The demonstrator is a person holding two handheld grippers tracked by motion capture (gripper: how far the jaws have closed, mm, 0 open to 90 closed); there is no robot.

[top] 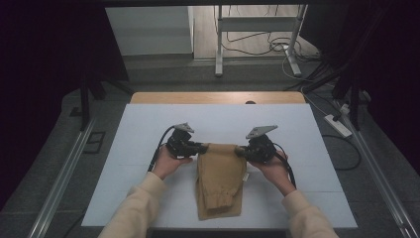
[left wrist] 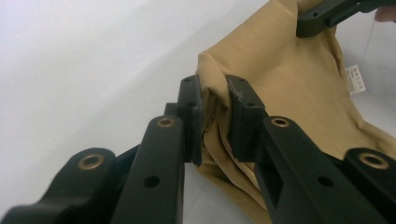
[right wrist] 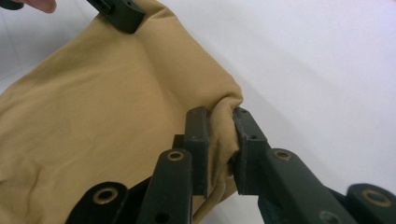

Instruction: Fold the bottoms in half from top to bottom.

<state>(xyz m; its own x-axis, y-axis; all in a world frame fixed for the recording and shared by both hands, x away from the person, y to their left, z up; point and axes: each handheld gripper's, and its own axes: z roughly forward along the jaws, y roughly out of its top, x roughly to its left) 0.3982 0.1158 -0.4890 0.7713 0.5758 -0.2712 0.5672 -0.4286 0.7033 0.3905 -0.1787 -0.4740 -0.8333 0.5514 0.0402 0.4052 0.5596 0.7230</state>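
A folded tan garment (top: 219, 181) lies on the white table sheet (top: 148, 129), its far edge lifted between my two grippers. My left gripper (top: 202, 147) is shut on the garment's far left corner; in the left gripper view its black pads (left wrist: 191, 100) pinch a bunched fold of tan cloth (left wrist: 289, 93). At the far right corner my right gripper (top: 238, 150) is shut on the cloth too, with the fabric (right wrist: 107, 107) squeezed between its pads (right wrist: 246, 135). A white label (left wrist: 356, 79) hangs on the garment's right side. Each gripper view catches the other gripper's jaw tip at its top edge.
The white sheet covers a wooden table (top: 218, 97). Beyond the table stand a metal frame (top: 257, 29) and loose cables (top: 277, 47) on the floor. A power strip (top: 338, 125) lies to the right. Rails run along both sides.
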